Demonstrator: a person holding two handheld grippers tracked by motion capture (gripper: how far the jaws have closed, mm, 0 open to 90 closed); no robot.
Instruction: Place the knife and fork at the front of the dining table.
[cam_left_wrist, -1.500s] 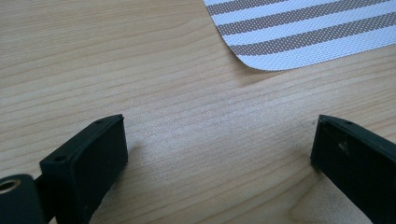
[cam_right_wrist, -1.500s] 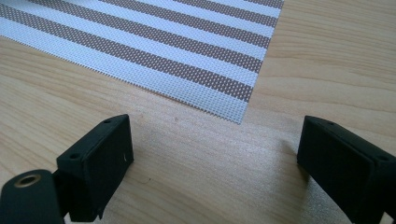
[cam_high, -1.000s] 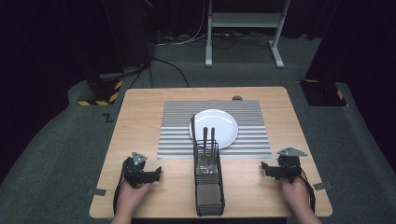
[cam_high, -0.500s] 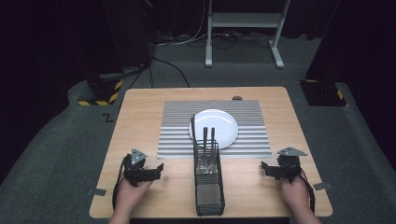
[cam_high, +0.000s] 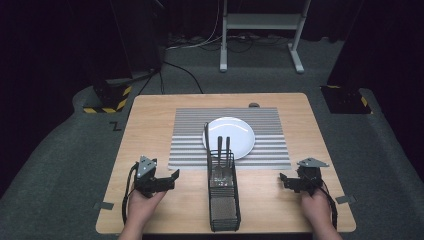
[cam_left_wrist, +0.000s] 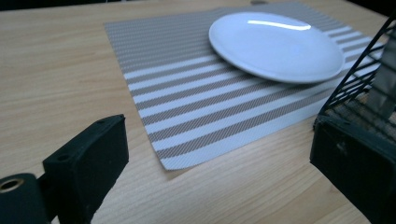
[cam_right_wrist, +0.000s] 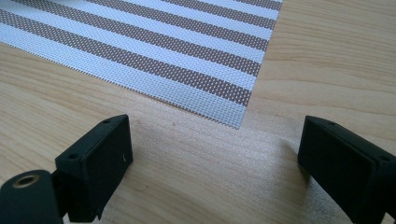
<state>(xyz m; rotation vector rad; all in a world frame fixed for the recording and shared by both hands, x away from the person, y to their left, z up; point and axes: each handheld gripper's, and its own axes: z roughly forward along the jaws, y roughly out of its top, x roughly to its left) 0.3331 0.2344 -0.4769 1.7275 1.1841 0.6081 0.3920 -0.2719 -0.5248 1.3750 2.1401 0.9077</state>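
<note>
Currently both my tongs, left tongs (cam_high: 172, 176) and right tongs (cam_high: 283, 179), gape wide, empty, flanking the wire basket (cam_high: 223, 200) at the tabletop's (cam_high: 150, 125) near edge.

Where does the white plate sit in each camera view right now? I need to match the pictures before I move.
High view: the white plate lies centre, on the striped placemat, just beyond the black wire basket.
Left gripper view: the plate is at upper right, on the mat, with the basket's wires at the right edge.
Right gripper view: the plate is outside this picture.
Shared landmark: the striped placemat.
</note>
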